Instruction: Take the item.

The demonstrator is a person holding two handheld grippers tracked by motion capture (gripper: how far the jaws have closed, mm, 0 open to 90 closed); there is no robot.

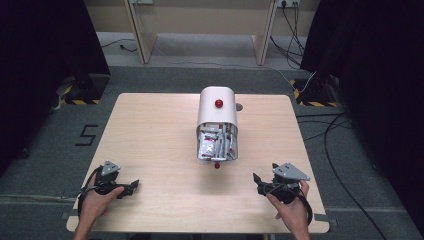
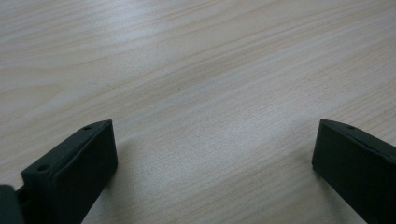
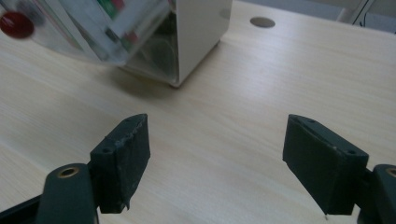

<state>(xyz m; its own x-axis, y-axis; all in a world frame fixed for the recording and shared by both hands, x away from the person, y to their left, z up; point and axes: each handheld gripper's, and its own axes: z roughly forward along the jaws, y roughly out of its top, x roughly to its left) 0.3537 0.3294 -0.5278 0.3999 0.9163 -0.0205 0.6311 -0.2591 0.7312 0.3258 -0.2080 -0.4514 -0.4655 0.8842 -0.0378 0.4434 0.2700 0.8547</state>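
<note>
Our right gripper (image 1: pixel 256 178) and left gripper (image 1: pixel 134 184) gape wide, empty, well apart from the white dispenser (image 1: pixel 217 111); the right gripper view shows its clear flap (image 3: pixel 100 32) close.

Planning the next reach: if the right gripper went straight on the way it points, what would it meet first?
Probably the white rounded box with its clear front full of packets; the right gripper, jaws open and empty, aims toward its corner, though depth is unclear.

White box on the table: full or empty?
Full: packets crowd behind the box's clear front, seen in the high view.
</note>
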